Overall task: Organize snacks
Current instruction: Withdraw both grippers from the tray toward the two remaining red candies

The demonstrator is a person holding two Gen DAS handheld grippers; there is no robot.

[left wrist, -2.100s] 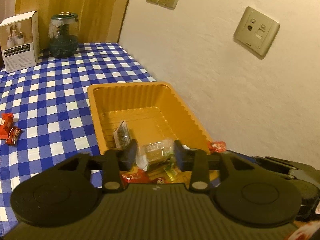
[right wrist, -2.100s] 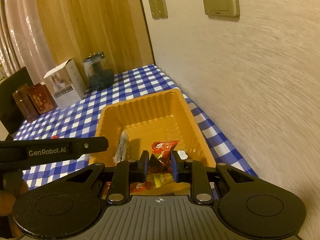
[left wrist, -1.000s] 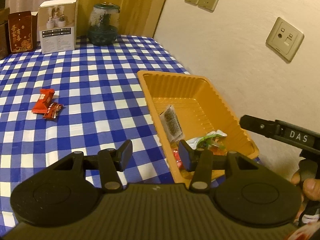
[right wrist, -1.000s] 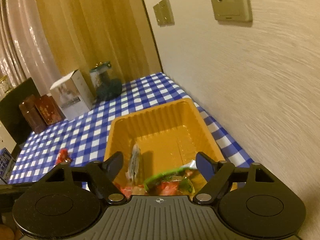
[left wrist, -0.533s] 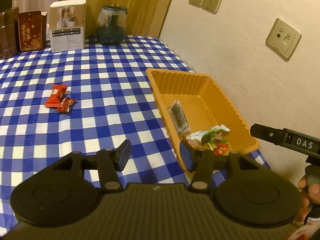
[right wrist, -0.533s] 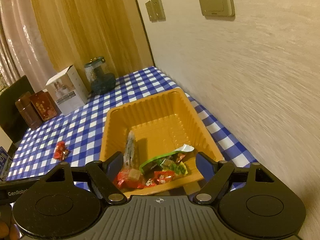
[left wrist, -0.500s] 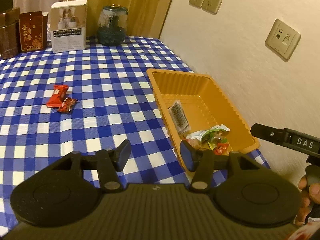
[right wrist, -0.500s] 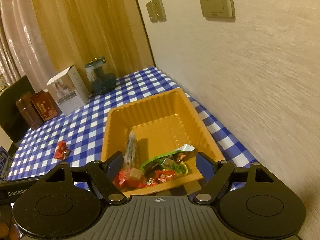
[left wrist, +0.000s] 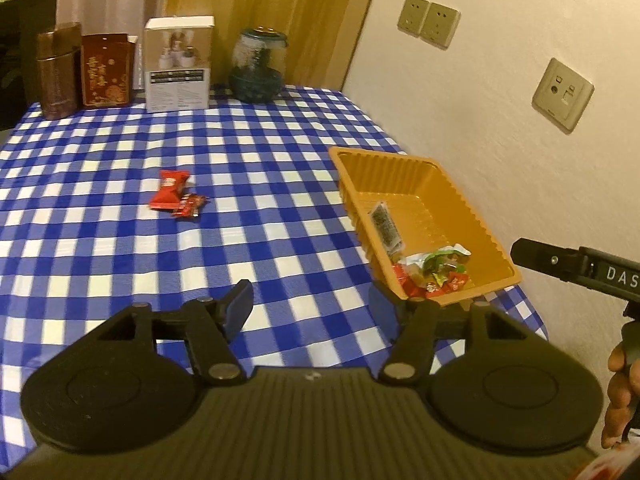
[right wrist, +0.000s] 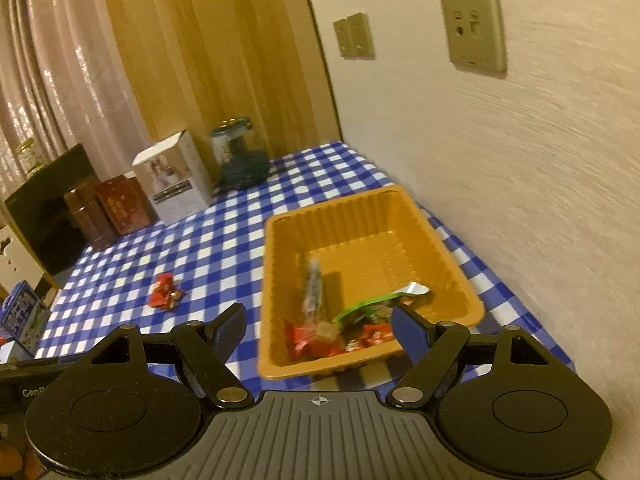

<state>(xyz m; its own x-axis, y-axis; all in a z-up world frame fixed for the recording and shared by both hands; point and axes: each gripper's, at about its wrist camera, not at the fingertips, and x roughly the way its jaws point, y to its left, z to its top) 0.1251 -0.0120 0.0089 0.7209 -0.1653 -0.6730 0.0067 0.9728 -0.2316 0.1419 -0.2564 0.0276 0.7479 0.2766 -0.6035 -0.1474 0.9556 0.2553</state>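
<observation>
An orange tray (left wrist: 448, 184) (right wrist: 288, 224) sits on the blue checked tablecloth by the wall, holding several wrapped snacks (left wrist: 436, 272) (right wrist: 352, 332) at its near end. Two red snack packets (left wrist: 174, 196) (right wrist: 164, 296) lie together on the cloth, left of the tray. My left gripper (left wrist: 312, 308) hovers above the cloth near the tray's front corner, its jaws opening with nothing between them. My right gripper (right wrist: 320, 328) hangs over the tray's near end, jaws wide, holding nothing. Its finger (left wrist: 560, 260) shows at the right of the left wrist view.
At the table's far end stand a dark glass jar (left wrist: 258, 66), a white box (left wrist: 178, 64), a red box (left wrist: 106, 68) and a brown tin (left wrist: 58, 70). The wall with sockets (left wrist: 562, 94) runs close along the tray's right side. A blue carton (right wrist: 20, 316) sits at the left edge.
Both grippers have pulled back and up from the tray, so more of the table shows. The left jaws have spread wider. The right jaws stayed wide. The snacks lie where they were dropped.
</observation>
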